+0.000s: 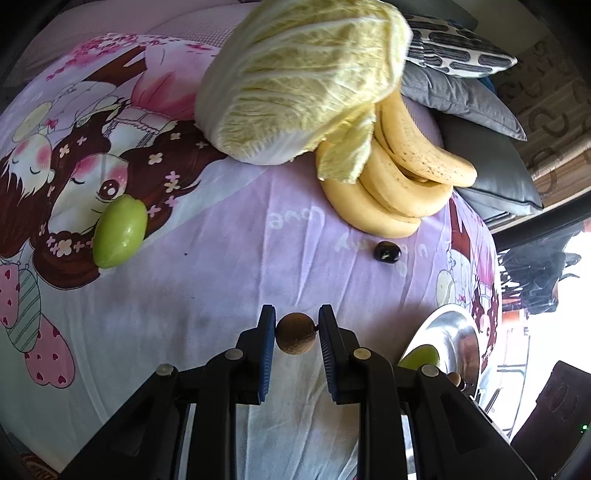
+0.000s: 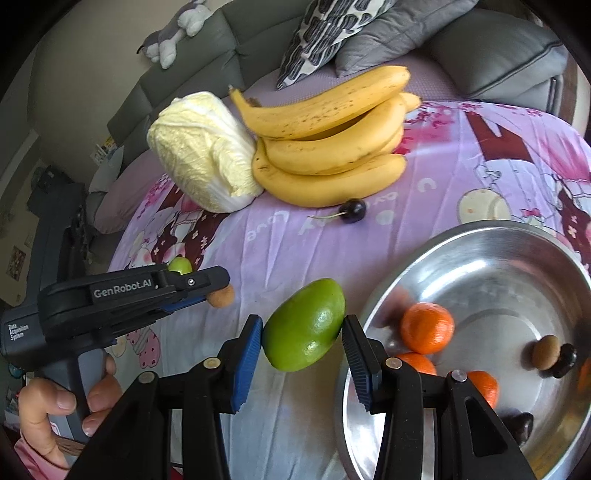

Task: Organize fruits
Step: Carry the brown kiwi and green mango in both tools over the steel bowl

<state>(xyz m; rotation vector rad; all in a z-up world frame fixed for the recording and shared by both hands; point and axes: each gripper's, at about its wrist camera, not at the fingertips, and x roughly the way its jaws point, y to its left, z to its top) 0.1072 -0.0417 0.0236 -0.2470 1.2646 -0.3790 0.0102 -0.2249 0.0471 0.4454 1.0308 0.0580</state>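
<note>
My left gripper point(image 1: 297, 332) is shut on a small round brown fruit point(image 1: 296, 333), held above the purple cloth; the right wrist view shows that gripper point(image 2: 218, 290) from the side with the brown fruit point(image 2: 221, 296) at its tip. My right gripper point(image 2: 303, 334) is shut on a green mango point(image 2: 303, 325), lifted just left of the steel bowl point(image 2: 480, 240). In the bowl lie oranges point(image 2: 426, 326), a brown fruit point(image 2: 546, 351) and dark fruits point(image 2: 565, 360). A second green mango point(image 1: 120, 230) lies on the cloth at left. A dark cherry point(image 1: 387, 252) sits below the bananas point(image 1: 399, 184).
A napa cabbage point(image 1: 295, 81) leans against the bananas at the back. Grey and patterned cushions point(image 2: 388, 29) line the sofa behind. A hand point(image 2: 55, 402) grips the left gripper's handle. The steel bowl's rim point(image 1: 443, 317) shows at right in the left wrist view.
</note>
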